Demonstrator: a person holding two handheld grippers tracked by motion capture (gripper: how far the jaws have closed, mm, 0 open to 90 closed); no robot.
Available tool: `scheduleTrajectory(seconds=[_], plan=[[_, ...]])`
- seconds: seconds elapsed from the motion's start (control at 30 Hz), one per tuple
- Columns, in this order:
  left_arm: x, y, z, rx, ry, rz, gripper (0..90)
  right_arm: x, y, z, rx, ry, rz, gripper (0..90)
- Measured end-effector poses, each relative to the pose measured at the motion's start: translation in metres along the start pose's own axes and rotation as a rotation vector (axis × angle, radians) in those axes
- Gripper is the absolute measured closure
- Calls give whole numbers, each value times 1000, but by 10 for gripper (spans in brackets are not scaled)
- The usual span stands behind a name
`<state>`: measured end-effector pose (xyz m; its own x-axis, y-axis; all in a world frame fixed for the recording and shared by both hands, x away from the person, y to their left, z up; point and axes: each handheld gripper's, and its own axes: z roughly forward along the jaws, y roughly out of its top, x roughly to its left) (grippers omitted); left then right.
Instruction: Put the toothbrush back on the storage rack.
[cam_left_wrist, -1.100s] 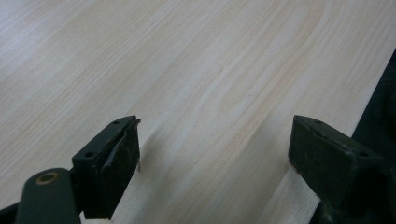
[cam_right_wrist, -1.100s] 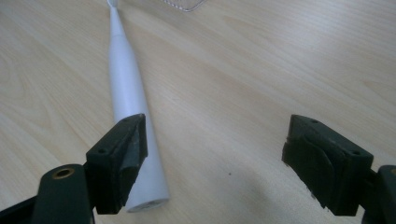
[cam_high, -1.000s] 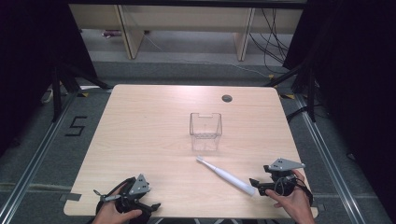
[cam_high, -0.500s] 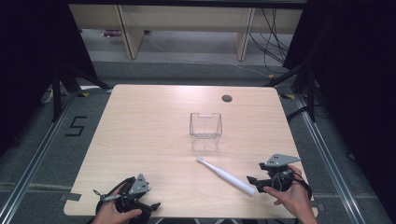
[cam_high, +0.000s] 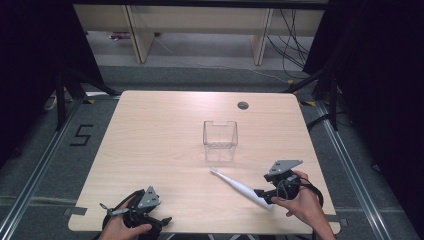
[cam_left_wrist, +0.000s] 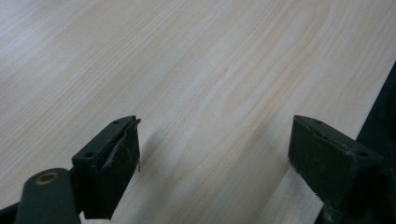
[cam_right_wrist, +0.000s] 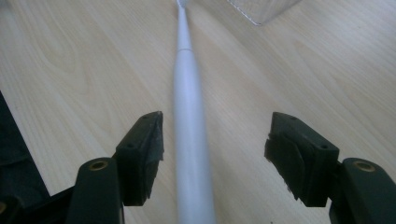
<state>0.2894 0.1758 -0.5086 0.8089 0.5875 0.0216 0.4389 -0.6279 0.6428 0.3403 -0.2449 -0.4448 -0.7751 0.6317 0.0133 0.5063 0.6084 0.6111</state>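
One white toothbrush (cam_high: 241, 186) lies on the counter (cam_high: 150, 145) toward its near right corner. One clear plastic box (cam_high: 220, 141) stands near the counter's middle. One round dark grommet (cam_high: 243, 105) sits by the far edge. Two hand-held grippers are at the near edge: the left hand-held gripper (cam_high: 107, 210) and the right hand-held gripper (cam_high: 261, 194).

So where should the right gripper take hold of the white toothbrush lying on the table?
Probably on the thick handle end of the toothbrush, coming from its butt end along its length, as the right gripper does: it lies flat, the handle is widest there, and the open jaws, which have just been closing, already straddle it without pressing on it.
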Motion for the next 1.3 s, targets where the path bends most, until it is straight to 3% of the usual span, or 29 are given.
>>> scheduleTrajectory(seconds=[0.07,0.23,0.27,0.3,0.4,0.43,0.47,0.53,0.63,0.73,0.8,0.9,1.0,1.03,1.2,1.3], plan=[[0,0,0,0,0,-1,159,1,4,3,1,-4,-34,375],[0,0,0,0,0,-1,159,7,15,8,68,9,-17,386],[0,0,0,1,-1,0,159,8,18,13,63,17,-43,390],[0,0,0,2,-5,0,160,10,19,12,100,24,-10,394],[0,0,0,10,-10,0,159,11,24,16,98,33,-61,416],[0,0,0,10,-9,-1,159,12,25,16,117,36,-41,419],[0,0,1,8,-7,-2,159,12,27,18,117,53,-60,419],[0,0,0,3,-3,0,159,14,30,20,137,36,-47,426],[0,0,0,1,-3,-2,159,13,36,24,149,60,-88,429],[0,0,0,2,-5,1,159,15,41,27,170,62,-85,434],[0,0,0,11,-9,-1,159,15,45,29,181,67,-112,439],[0,0,0,11,-10,-1,159,17,47,31,193,75,-102,445],[-1,0,1,11,-11,-13,159,16,52,34,216,77,-138,454],[0,0,0,13,-12,8,159,17,53,35,224,71,-134,457],[0,0,1,13,-13,-16,159,17,57,43,260,79,-142,465],[0,0,0,13,-12,4,159,16,58,49,283,81,-146,471]])
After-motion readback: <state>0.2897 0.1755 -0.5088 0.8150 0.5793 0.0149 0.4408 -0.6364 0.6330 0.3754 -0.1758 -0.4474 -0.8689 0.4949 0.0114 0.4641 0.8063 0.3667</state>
